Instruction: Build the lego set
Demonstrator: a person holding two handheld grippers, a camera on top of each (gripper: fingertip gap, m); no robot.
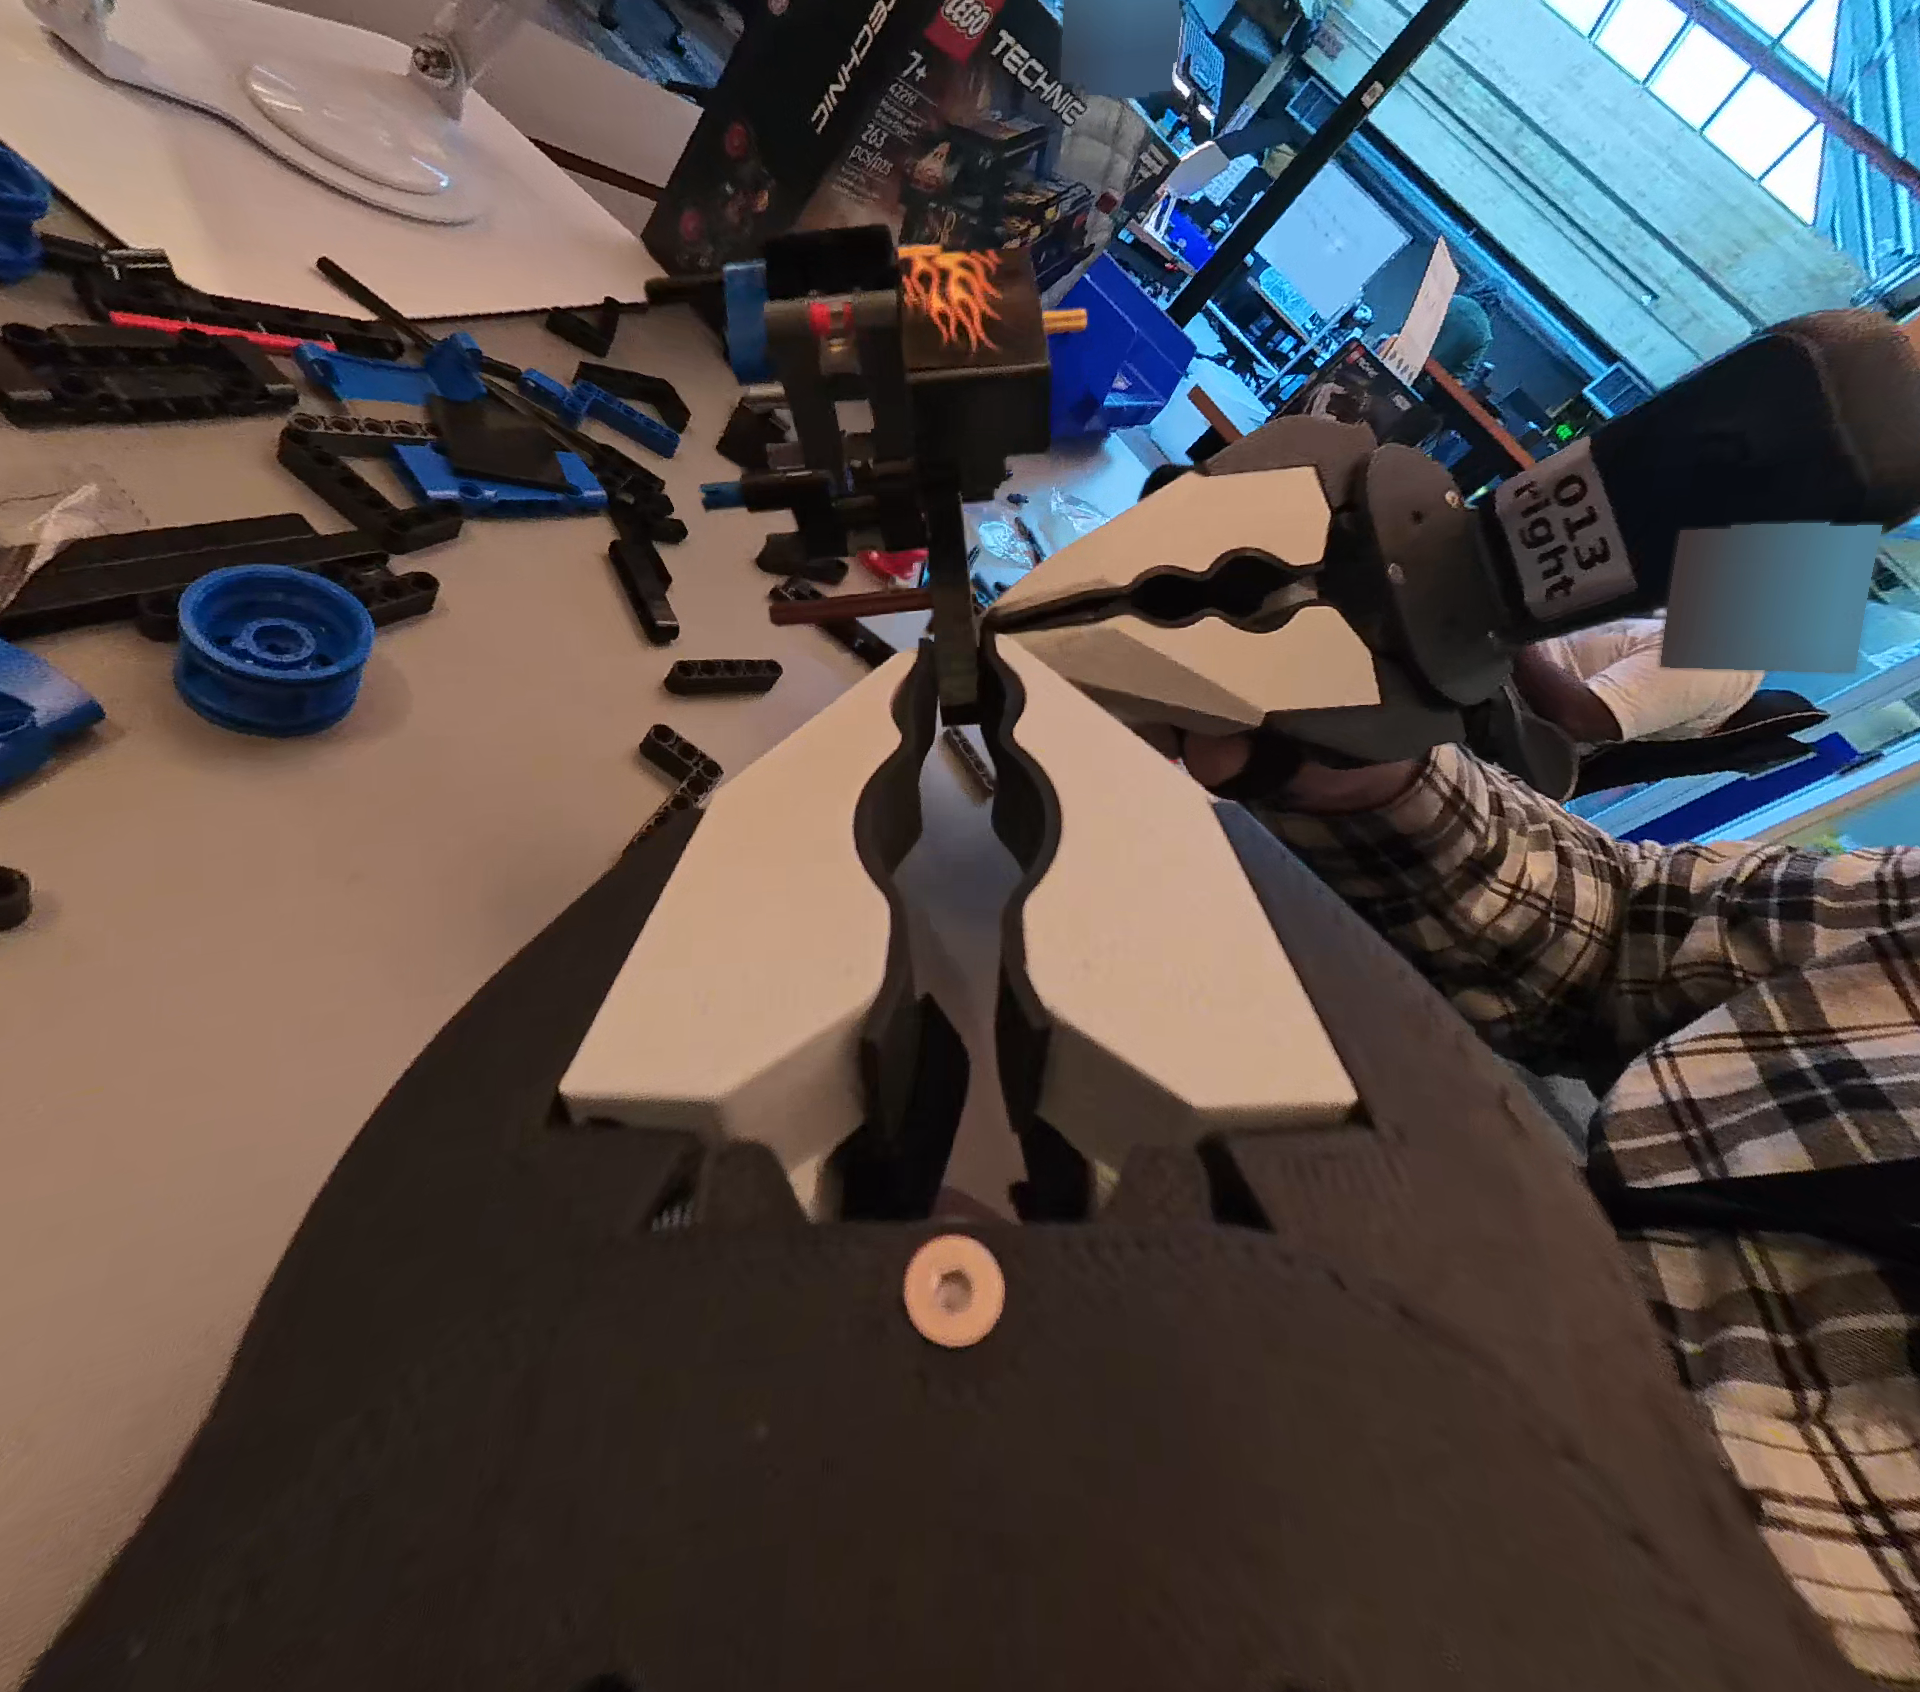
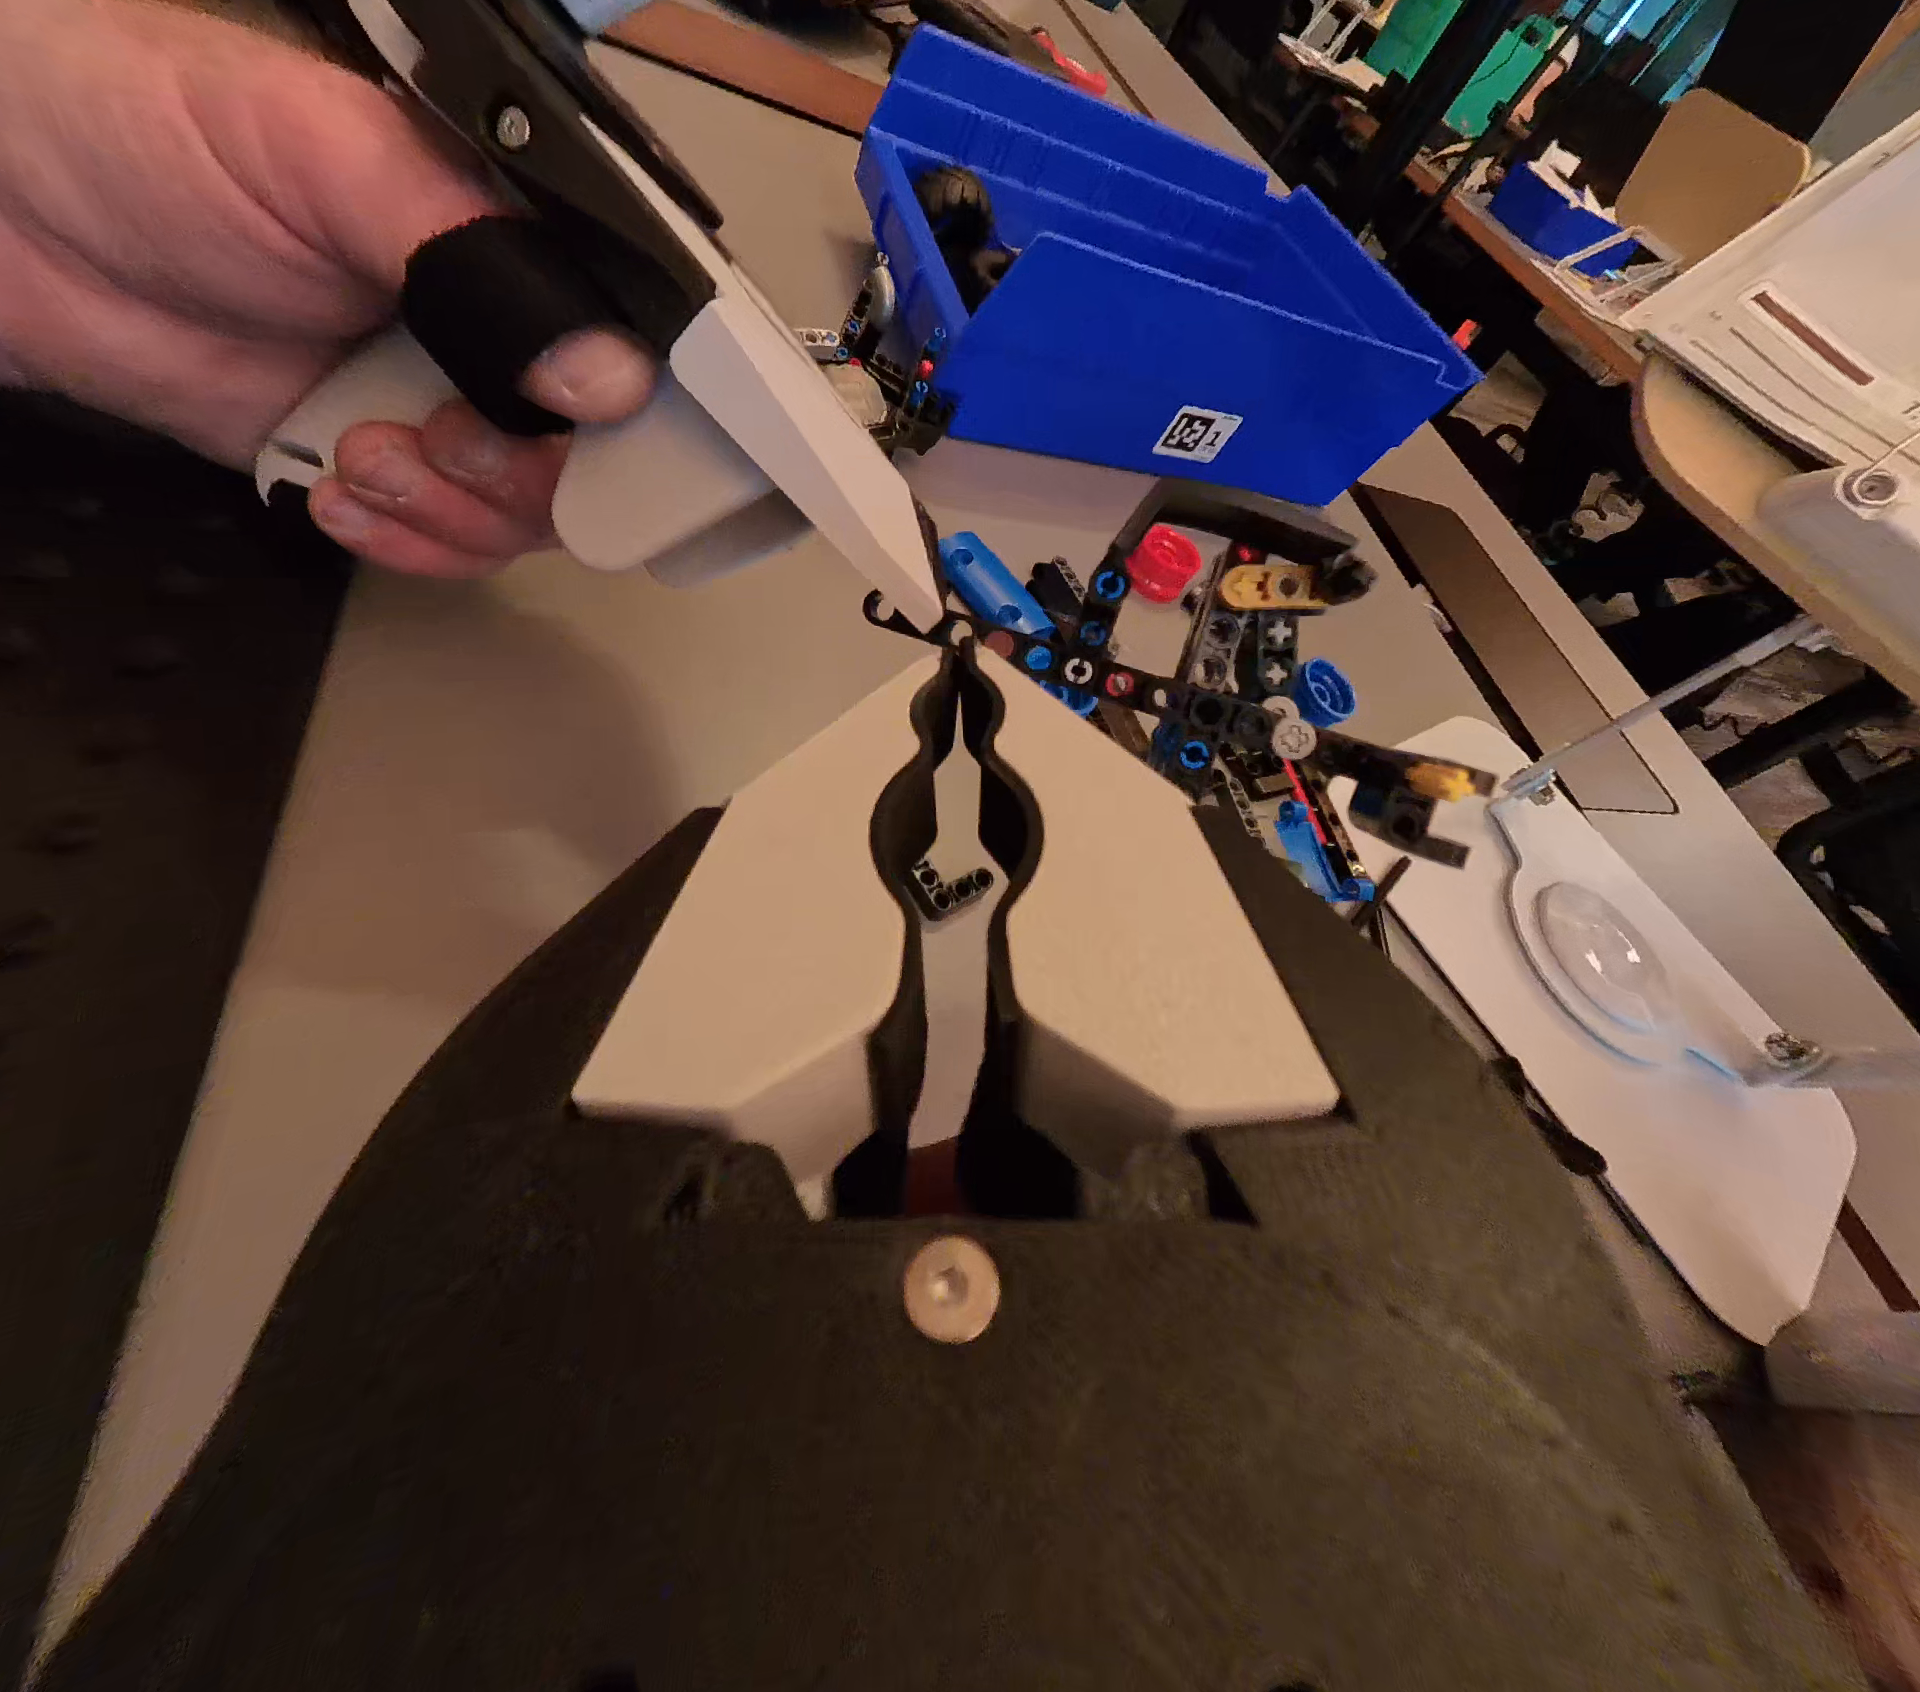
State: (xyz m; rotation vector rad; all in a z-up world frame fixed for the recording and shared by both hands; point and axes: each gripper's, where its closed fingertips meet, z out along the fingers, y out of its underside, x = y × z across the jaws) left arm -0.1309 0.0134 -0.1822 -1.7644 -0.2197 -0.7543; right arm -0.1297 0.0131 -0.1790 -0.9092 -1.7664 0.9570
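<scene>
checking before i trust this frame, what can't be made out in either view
- Left wrist view: the model's far side is turned away.
- Right wrist view: what the right gripper pinches is too small and dark to tell.
- Right wrist view: the blue bin's contents sit behind its wall.

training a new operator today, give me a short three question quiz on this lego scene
1. True or false: the left gripper is shut on the lego assembly.
2. Which loose part lies on the table in the left wrist view? A) blue wheel rim B) green baseplate C) yellow minifigure
3. Fill in: the blue bin in the right wrist view stands ____ the pile of loose parts.

Key
1. True; it pinches the black beam at the assembly's lower end, with the right gripper closed beside it.
2. A, the blue wheel rim.
3. Behind, farther from the camera.
</scene>
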